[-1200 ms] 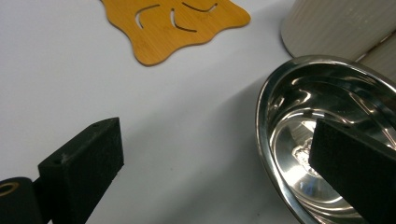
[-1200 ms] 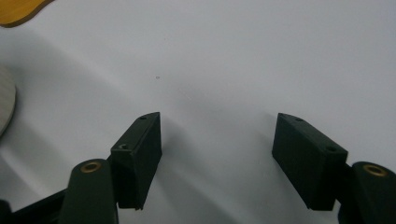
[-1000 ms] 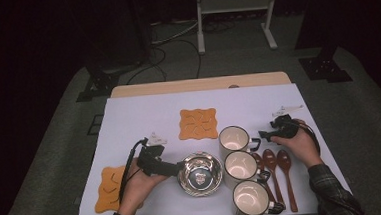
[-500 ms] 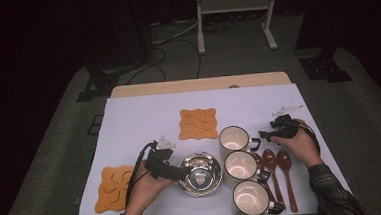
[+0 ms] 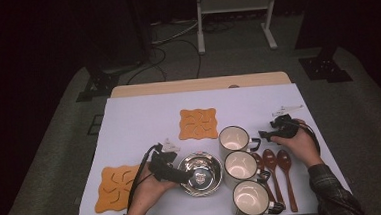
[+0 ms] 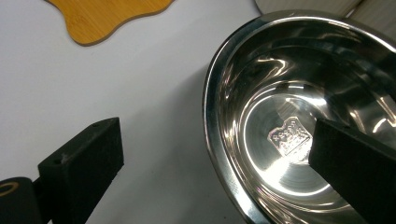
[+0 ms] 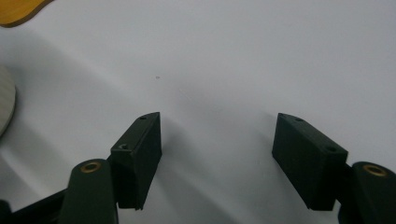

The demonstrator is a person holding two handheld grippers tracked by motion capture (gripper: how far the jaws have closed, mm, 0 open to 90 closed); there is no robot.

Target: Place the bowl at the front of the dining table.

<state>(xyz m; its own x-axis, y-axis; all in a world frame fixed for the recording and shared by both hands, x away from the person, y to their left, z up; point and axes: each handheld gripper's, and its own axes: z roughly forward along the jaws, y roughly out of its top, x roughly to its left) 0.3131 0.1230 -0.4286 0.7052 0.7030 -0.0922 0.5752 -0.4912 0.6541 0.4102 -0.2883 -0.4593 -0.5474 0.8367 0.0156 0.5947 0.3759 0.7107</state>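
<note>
Seen from above, a white-covered bench (image 5: 129, 121) carries a spread of tableware, with an orange wavy-edged mat (image 5: 114, 187) lying at its near left corner. Just right of that mat, the person's left hand (image 5: 146, 193) holds the left claw (image 5: 188, 176) at the near-left rim of a shiny steel bowl (image 5: 202, 173); in the left gripper view its jaws stand apart astride that rim, one over the white cloth outside the bowl (image 6: 289, 121), the other above the polished inside, neither pad visibly pressing on the metal. The bowl sits upright on the cloth, near the front edge and a little left of centre, with a stamped mark showing in its bottom. Beyond it, toward the middle of the bench, lies a second orange mat (image 5: 198, 123). Right of the bowl, three white mugs (image 5: 240, 165) stand in a staggered line running from the middle toward the front edge, the middle one just beside the bowl. Three brown wooden spoons (image 5: 272, 165) lie side by side to the right of the mugs, handles toward the person. At far right, the right hand (image 5: 301, 143) holds the right claw (image 5: 263, 134) near the farthest mug, its jaws spread wide over bare white cloth with nothing between them, as the right gripper view (image 7: 217, 154) shows.
</note>
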